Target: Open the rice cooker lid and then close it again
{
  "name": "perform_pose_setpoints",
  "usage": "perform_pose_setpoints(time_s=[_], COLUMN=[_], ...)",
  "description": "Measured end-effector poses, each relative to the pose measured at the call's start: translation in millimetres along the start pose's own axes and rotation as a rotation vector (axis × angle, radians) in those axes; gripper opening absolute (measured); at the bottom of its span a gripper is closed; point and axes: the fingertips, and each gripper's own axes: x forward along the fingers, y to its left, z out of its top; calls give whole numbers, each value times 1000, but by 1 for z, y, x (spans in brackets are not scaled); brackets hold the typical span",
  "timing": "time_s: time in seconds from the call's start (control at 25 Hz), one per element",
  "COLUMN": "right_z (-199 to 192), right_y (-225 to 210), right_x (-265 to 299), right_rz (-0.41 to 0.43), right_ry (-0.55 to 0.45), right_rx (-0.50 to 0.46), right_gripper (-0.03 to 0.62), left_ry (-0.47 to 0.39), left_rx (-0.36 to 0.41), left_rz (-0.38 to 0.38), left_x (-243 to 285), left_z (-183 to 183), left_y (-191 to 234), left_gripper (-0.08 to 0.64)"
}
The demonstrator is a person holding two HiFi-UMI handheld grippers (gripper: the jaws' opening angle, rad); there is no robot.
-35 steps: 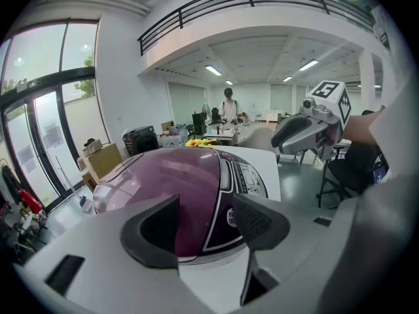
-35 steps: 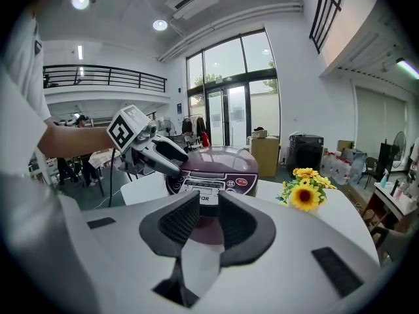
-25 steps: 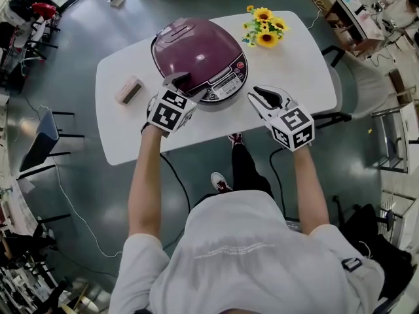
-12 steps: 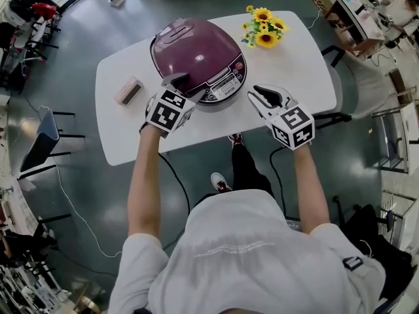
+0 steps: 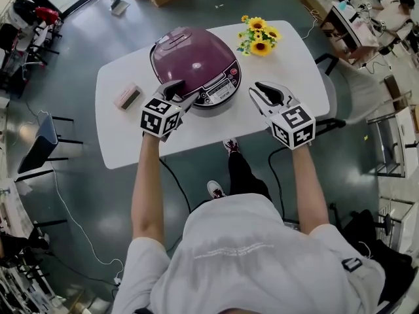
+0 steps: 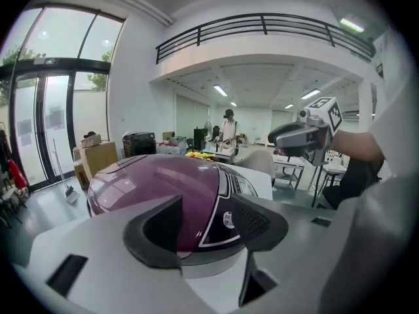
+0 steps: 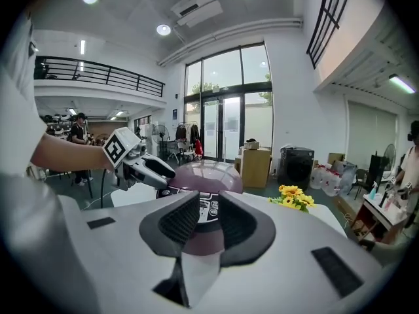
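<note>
A purple rice cooker (image 5: 195,64) with its lid down stands in the middle of the white table (image 5: 294,64). Its control panel (image 5: 220,88) faces me. My left gripper (image 5: 180,91) hovers at the cooker's front left edge. Its jaws are wide apart and closing, and no pad presses on anything. In the left gripper view the cooker (image 6: 157,188) shows just beyond the left gripper (image 6: 208,229). My right gripper (image 5: 265,90) hangs over the table to the right of the cooker, jaws partly apart and empty. In the right gripper view the right gripper (image 7: 209,224) frames the cooker (image 7: 203,175).
A bunch of sunflowers (image 5: 256,34) lies at the table's far right. A small pink box (image 5: 129,95) sits near the left edge. Chairs, cables and desks stand on the floor around the table.
My left gripper has rolled and shifted slightly left at the cooker's front edge, jaws a little narrower. The right gripper has risen a little.
</note>
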Motion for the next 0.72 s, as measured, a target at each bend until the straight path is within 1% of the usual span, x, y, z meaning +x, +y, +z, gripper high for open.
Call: perform_pose_setpoints(time_s=[0.08,0.16,0.24,0.36,0.44,0.56,0.72], right_z=[6,15,26,42,50,60,73], right_y=[-4,-6,-5,-2,2,10,24], right_x=[-6,-12,-20,-35,-43,-56,-67], right_rz=[-22,-44,-67,-104,-124,-151,-164], right_ry=[-16,-39,-63,-95,-113,-134,-162], right_rx=[0,-6,-19,-40,-55,-84,-111], right_gripper=[104,104,94,73,63,53,39], left_ry=[-37,-94,-145,-186,-201,-222,-284], left_rx=[-18,-59,-86,-74,-53,-21,-30], left_rz=[17,41,71,126,165,217,266], left_x=[-6,-16,-31,-58,-75,-98,-124], left_z=[1,7,15,23,25,26,24], left_y=[0,2,3,-1,-5,-13,-22], left_gripper=[242,242,214,176,132,92,26])
